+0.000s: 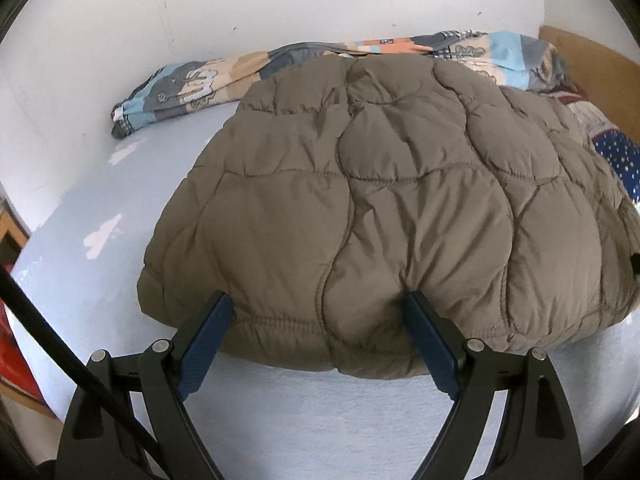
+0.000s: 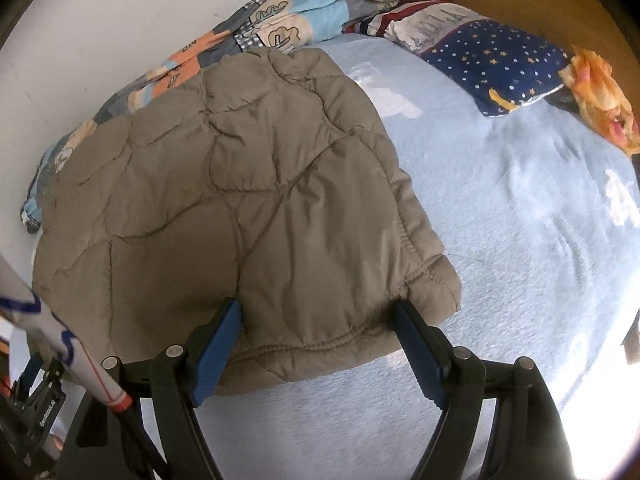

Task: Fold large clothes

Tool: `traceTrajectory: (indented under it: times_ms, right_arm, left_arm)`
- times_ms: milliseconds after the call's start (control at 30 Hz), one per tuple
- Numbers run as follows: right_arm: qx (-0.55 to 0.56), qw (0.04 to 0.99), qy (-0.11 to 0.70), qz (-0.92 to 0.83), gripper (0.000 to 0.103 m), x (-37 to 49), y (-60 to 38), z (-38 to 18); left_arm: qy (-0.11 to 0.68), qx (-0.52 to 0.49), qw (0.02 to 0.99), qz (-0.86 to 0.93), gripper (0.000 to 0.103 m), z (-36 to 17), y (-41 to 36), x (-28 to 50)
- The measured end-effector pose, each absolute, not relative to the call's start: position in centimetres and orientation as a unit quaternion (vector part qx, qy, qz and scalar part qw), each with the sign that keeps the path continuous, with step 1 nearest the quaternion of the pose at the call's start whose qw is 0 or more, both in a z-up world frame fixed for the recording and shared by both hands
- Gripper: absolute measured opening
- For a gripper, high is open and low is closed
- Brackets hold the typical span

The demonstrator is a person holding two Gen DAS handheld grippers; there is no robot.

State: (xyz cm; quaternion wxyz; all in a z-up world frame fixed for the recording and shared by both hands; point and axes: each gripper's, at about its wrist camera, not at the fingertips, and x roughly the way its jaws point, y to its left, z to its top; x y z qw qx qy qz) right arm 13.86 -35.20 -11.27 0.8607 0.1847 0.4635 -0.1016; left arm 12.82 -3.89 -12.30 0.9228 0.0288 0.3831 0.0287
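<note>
A brown quilted puffer jacket [image 1: 380,200] lies folded on the light blue bed sheet [image 1: 100,280]. It also shows in the right wrist view [image 2: 224,208]. My left gripper [image 1: 318,304] is open, its blue-padded fingers [image 1: 208,336] pressing against the near elastic hem at the jacket's left part. My right gripper [image 2: 318,308] is open, its fingers [image 2: 420,344] straddling the near hem by the jacket's right corner. Neither gripper is closed on the fabric.
A patterned duvet [image 1: 208,76] is bunched along the white wall behind the jacket. A star-print blue pillow [image 2: 500,60] and an orange cloth [image 2: 600,92] lie at the head of the bed [image 2: 520,240]. A wooden headboard [image 1: 588,68] stands at right.
</note>
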Motion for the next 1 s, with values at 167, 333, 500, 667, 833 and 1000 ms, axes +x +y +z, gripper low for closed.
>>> traceTrajectory:
  times_ms: [167,333,500,667,833,1000]
  right_arm:
    - [0.154,0.882,0.428,-0.122,0.083,13.1,-34.1,-9.3]
    - [0.107,0.914,0.375,-0.110,0.083,11.8,-31.5,-6.5]
    - [0.095,0.919,0.375,-0.075,0.083,10.7,-29.1,-6.3]
    - [0.081,0.921,0.376,-0.053,0.083,10.2,-27.2,-6.4]
    - [0.070,0.924,0.373,-0.043,0.083,9.5,-26.1,-6.3]
    - [0.074,0.926,0.368,-0.035,0.083,8.4,-25.5,-5.8]
  left_arm:
    - [0.379,0.023,0.925,0.027,0.087,-12.2,-3.8,12.8]
    - [0.370,0.023,0.928,0.025,0.087,-11.8,-4.1,12.6]
    - [0.372,0.014,0.928,0.021,0.087,-11.8,-4.0,12.8]
    - [0.372,0.017,0.928,0.022,0.087,-11.8,-3.9,13.0]
    - [0.364,0.023,0.931,0.022,0.087,-11.3,-4.2,12.5]
    - [0.346,0.014,0.938,0.005,0.087,-9.1,-4.5,10.9]
